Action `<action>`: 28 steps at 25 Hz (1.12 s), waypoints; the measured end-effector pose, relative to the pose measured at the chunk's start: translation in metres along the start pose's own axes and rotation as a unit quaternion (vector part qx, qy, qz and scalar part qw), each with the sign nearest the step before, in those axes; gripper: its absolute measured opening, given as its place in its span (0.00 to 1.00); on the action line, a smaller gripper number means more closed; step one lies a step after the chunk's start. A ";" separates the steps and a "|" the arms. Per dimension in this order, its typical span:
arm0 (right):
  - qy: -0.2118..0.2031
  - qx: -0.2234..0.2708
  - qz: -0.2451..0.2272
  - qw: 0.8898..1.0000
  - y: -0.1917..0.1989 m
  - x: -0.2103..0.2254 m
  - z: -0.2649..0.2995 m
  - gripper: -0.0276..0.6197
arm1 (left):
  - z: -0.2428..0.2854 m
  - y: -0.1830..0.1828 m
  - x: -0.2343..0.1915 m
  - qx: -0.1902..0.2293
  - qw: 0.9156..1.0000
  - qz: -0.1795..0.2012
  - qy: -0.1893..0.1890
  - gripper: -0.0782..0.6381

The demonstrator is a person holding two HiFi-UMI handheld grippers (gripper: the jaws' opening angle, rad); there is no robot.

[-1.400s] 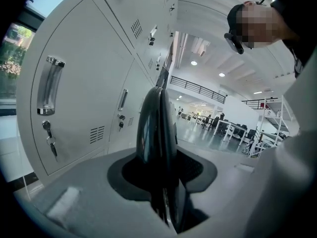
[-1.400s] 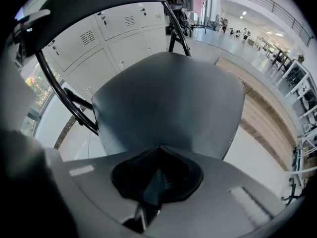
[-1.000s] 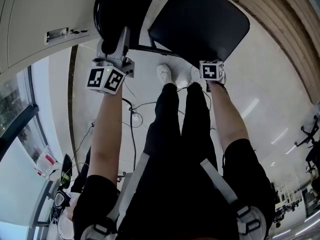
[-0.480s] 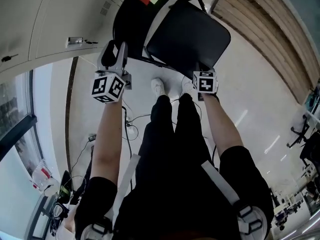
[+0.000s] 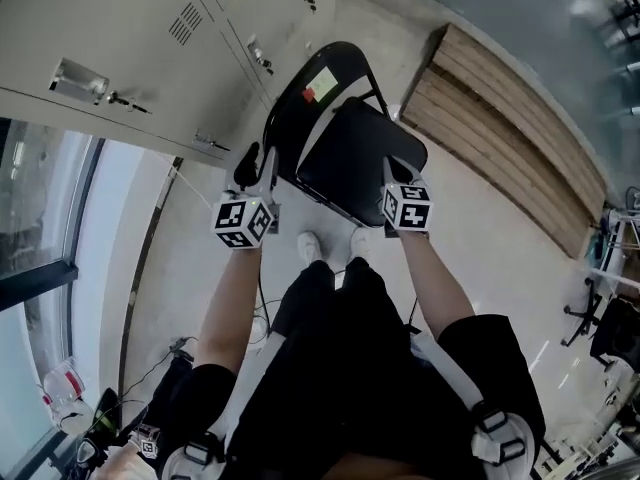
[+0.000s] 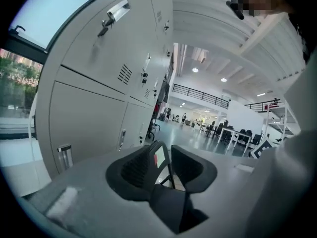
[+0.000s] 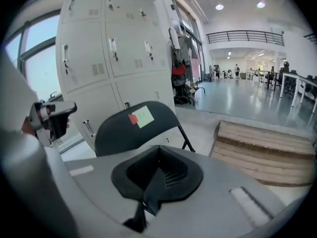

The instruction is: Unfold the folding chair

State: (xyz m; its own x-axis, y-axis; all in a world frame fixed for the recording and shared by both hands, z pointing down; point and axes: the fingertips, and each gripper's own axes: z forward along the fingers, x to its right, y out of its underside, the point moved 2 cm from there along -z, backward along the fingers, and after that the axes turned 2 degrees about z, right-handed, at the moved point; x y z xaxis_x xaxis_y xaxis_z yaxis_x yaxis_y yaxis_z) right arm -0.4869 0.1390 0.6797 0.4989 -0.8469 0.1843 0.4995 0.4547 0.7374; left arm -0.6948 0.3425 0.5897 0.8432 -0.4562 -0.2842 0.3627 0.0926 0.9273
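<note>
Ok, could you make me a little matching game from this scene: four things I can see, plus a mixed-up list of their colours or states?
Things:
1. chair seat
2. lockers
3. wooden platform
4. right tongs

Colours or states:
a. shut
b. pale grey
c. brown
d. black

Pairs: 1-d, 2-b, 3-c, 4-a.

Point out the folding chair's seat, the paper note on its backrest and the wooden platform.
seat (image 5: 355, 160): head view, middle of the black pad.
paper note (image 7: 144, 116): right gripper view, its pale middle.
wooden platform (image 5: 505, 140): head view, top planks.
</note>
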 end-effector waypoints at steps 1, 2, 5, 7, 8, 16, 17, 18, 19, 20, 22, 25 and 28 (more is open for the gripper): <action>-0.003 0.013 0.002 1.000 -0.010 -0.003 -0.013 0.05 | -0.011 -0.003 0.003 0.005 1.000 -0.005 -0.002 0.29; -0.005 0.025 0.004 1.000 -0.019 -0.006 -0.027 0.05 | -0.021 -0.008 0.005 0.011 1.000 -0.009 -0.004 0.26; -0.006 0.060 0.009 0.998 -0.042 -0.008 -0.059 0.05 | -0.043 -0.026 0.009 0.037 0.999 -0.023 -0.003 0.14; -0.008 0.086 0.014 0.996 -0.060 -0.008 -0.072 0.05 | -0.050 -0.044 0.012 0.059 0.998 -0.026 0.008 0.11; -0.011 0.099 0.017 0.995 -0.070 -0.008 -0.076 0.05 | -0.051 -0.052 0.014 0.068 0.997 -0.024 0.013 0.11; -0.078 0.162 0.000 0.984 -0.131 -0.004 -0.088 0.05 | -0.061 -0.084 0.035 0.117 0.993 -0.001 -0.033 0.11; -0.090 0.166 -0.003 0.982 -0.136 0.000 -0.089 0.05 | -0.061 -0.084 0.039 0.123 0.991 -0.004 -0.045 0.11; -0.101 0.170 -0.008 0.980 -0.140 0.004 -0.092 0.05 | -0.062 -0.083 0.045 0.128 0.990 -0.007 -0.056 0.11; -0.113 0.174 -0.013 0.978 -0.145 0.010 -0.096 0.05 | -0.062 -0.082 0.052 0.134 0.989 -0.010 -0.067 0.11; -0.126 0.178 -0.019 0.976 -0.150 0.016 -0.101 0.05 | -0.062 -0.081 0.060 0.140 0.987 -0.012 -0.077 0.11; -0.150 0.187 -0.028 0.971 -0.160 0.030 -0.108 0.05 | -0.060 -0.080 0.079 0.152 0.984 -0.013 -0.096 0.11; -0.183 0.193 -0.038 0.963 -0.167 0.051 -0.115 0.05 | -0.058 -0.076 0.113 0.164 0.980 -0.010 -0.116 0.11; -0.223 0.199 -0.045 0.953 -0.170 0.063 -0.123 0.05 | -0.065 -0.075 0.147 0.173 0.975 0.012 -0.139 0.11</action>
State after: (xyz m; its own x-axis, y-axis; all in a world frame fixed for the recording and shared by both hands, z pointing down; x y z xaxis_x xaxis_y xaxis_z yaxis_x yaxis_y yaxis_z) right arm -0.4530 0.0424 0.4858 0.0721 -0.9509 0.3011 0.1746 0.3092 0.9348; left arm -0.5726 0.3257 0.4627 0.6920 -0.6846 -0.2291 0.1481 -0.1760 0.9732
